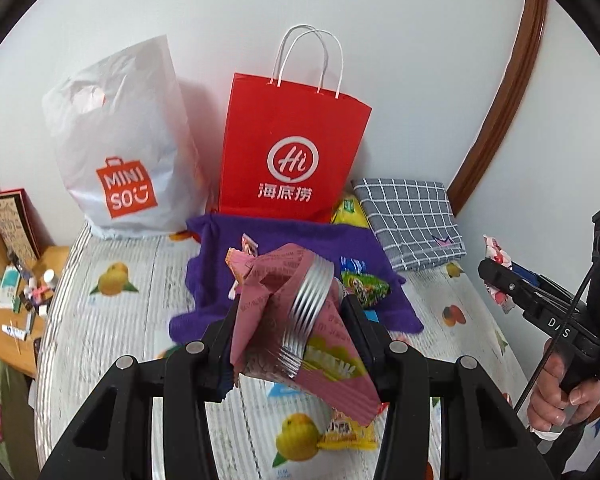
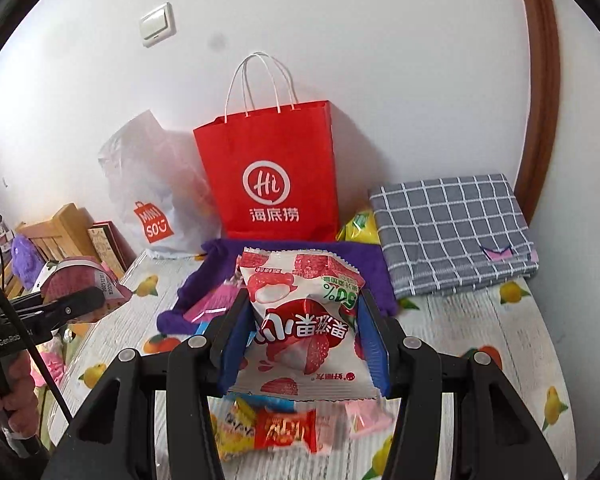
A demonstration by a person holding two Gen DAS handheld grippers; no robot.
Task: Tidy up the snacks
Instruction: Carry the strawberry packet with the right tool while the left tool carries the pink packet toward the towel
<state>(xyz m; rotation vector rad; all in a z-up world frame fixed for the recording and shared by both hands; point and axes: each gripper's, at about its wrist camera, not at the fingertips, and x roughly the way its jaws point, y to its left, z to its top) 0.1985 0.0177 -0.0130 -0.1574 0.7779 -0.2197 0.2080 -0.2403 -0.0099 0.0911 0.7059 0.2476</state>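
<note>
My left gripper is shut on a pink snack packet with a silver band, held above the bed; it also shows in the right wrist view. My right gripper is shut on a white and red lychee snack packet, seen small in the left wrist view. A red paper bag with white handles stands open against the wall. A white Miniso plastic bag stands to its left. More snack packets lie on the bed below my grippers.
A purple cloth with small snacks on it lies before the red bag. A folded grey checked cloth sits at right, a yellow packet beside it. A cluttered wooden bedside table stands at left.
</note>
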